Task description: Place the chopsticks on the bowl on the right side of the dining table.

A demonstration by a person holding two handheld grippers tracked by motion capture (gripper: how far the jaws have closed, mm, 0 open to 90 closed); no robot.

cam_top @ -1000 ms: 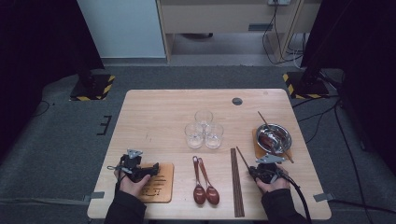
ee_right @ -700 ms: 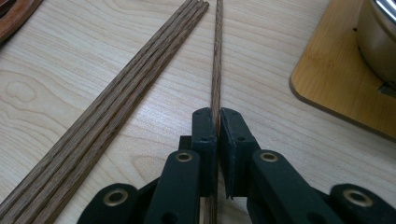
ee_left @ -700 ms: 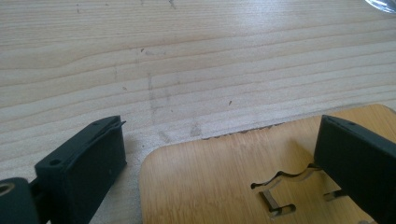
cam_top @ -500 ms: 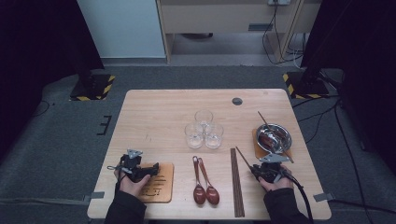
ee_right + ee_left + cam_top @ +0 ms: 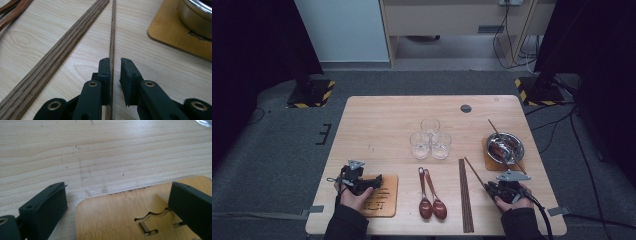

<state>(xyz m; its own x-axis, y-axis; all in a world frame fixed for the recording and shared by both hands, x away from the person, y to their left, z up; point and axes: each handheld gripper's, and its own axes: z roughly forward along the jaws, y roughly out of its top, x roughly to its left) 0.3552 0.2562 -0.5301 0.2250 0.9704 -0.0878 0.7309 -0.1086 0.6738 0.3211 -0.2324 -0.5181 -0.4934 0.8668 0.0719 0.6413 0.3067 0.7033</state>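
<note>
– At the near right corner of the pale wooden desk (image 5: 382, 125), what is the right hand-held gripper (image 5: 115, 61) doing?

– Its jaws have just been opening and stand a little apart. A single thin dark wooden chopstick (image 5: 113, 30) lies flat on the desk between them, against one pad and clear of the other, so it is not clamped. It looks released rather than picked up.

– What lies around it?

– To one side is a straight bundle of dark wooden chopsticks (image 5: 62, 50). To the other is a square bamboo coaster (image 5: 175, 37) carrying a round steel bowl (image 5: 505, 145), which has a long utensil in it. Further left are two brown wooden spoons (image 5: 429, 192), with three clear glasses (image 5: 430, 137) clustered behind them.

– And the left hand-held gripper (image 5: 118, 187)?

– Wide open and holding nothing, it rests low over a corner of a second slotted bamboo coaster (image 5: 112, 220), which is bare.

– How far along does the work seem?

– Early, I judge. One coaster has its bowl. The loose chopstick lies askew, apart from the bundle, and the spoons and glasses look untouched.
</note>
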